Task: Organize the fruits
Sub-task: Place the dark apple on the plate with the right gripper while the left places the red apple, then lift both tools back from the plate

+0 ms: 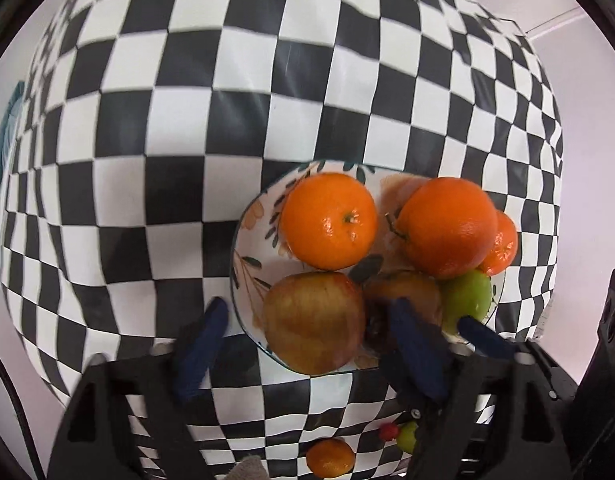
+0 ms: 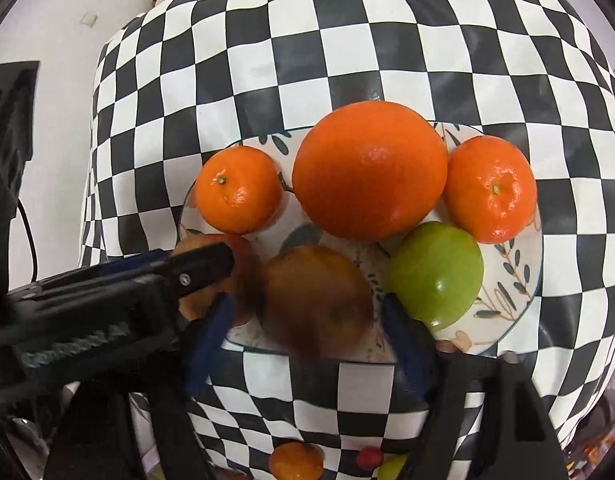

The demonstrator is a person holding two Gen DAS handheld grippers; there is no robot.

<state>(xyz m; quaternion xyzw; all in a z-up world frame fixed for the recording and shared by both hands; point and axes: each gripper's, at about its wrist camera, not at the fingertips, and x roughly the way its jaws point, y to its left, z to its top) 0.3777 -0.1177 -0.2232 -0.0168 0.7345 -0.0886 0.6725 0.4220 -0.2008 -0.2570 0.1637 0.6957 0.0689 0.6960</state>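
A floral plate [image 1: 247, 248] [image 2: 511, 280] on the checkered cloth holds a big orange [image 1: 447, 226] [image 2: 369, 168], two mandarins [image 1: 329, 220] [image 2: 239, 188] [image 1: 503, 246] [image 2: 491, 188], a green apple [image 1: 467, 300] [image 2: 435, 274] and two reddish-yellow apples [image 1: 313, 322] [image 2: 319, 300] [image 1: 407, 292] [image 2: 211, 276]. My left gripper [image 1: 307, 344] is open around the near apple in its view. My right gripper [image 2: 307, 332] is open, its blue fingers either side of the blurred apple at the plate's near edge. The left gripper's finger also crosses the right wrist view [image 2: 195, 268].
A checkered tablecloth [image 1: 227, 120] [image 2: 347, 40] covers the table, with white floor beyond its edges. Small fruits show low between the grippers' arms: a mandarin [image 1: 329, 458] [image 2: 295, 462], a red berry [image 1: 387, 432] [image 2: 369, 458] and a green fruit [image 1: 407, 436].
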